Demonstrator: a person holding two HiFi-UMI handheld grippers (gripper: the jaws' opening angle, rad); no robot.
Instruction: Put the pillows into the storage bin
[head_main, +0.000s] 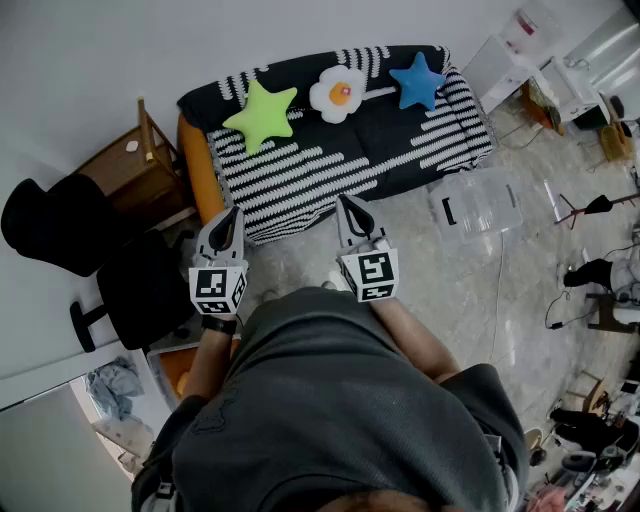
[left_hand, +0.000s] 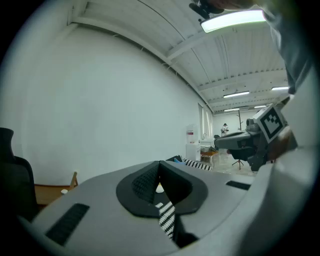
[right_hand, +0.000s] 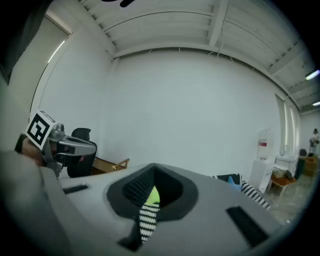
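Lined up along the back of the black-and-white striped sofa (head_main: 330, 165): a lime-green star pillow (head_main: 261, 113) at left, a white scalloped pillow (head_main: 337, 92) with an orange centre in the middle, a blue star pillow (head_main: 417, 81) at right. All plump, none touching another. On the floor just right of the sofa, a clear storage bin (head_main: 478, 203). Left claw (head_main: 234, 211) and right claw (head_main: 346, 201) both pinched fully together on nothing, held side by side short of the sofa's front.
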